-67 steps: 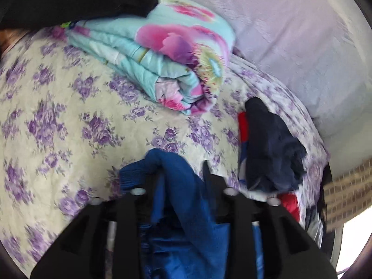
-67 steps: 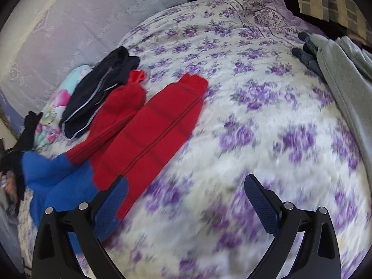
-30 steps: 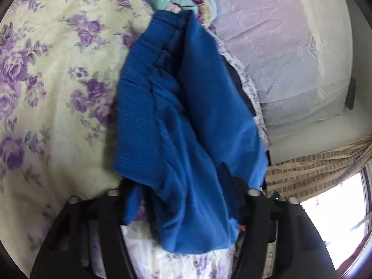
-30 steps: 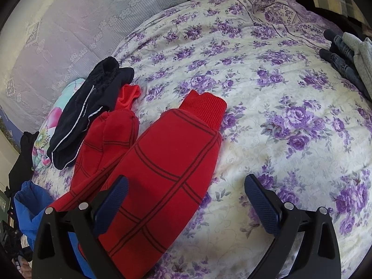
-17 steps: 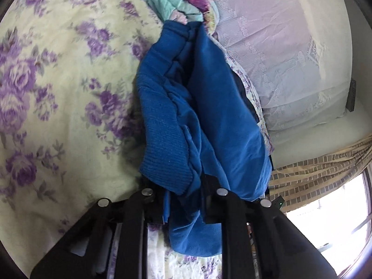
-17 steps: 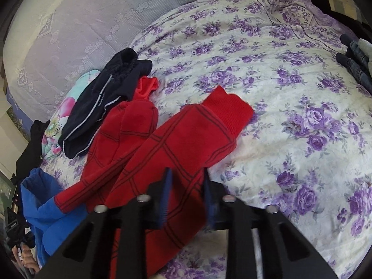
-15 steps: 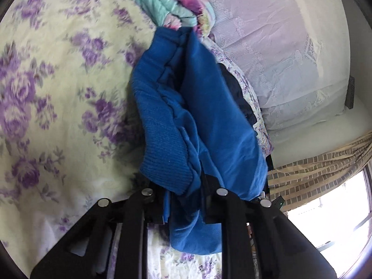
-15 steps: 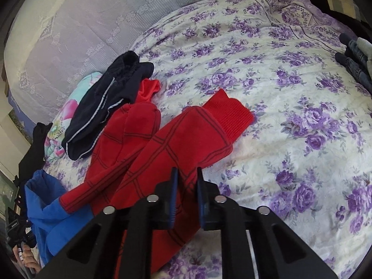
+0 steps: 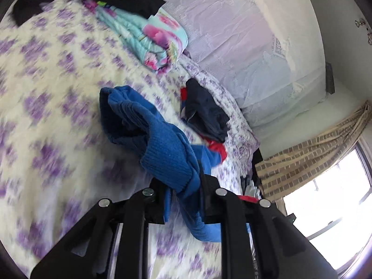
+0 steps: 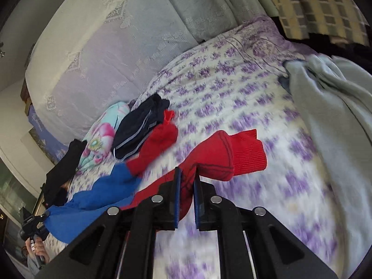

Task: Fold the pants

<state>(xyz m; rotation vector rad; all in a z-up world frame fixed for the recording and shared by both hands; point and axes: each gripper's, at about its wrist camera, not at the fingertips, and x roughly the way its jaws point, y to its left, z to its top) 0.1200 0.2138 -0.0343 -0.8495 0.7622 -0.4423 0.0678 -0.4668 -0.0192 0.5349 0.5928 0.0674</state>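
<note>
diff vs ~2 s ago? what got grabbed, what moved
The right gripper, open above the bed 2.2 s ago, has shut its jaws on the pants' red leg and raised the cuff off the bedspread. The left gripper stays shut on the blue waistband, now lifted. The navy garment and folded floral blanket stayed put.
</note>
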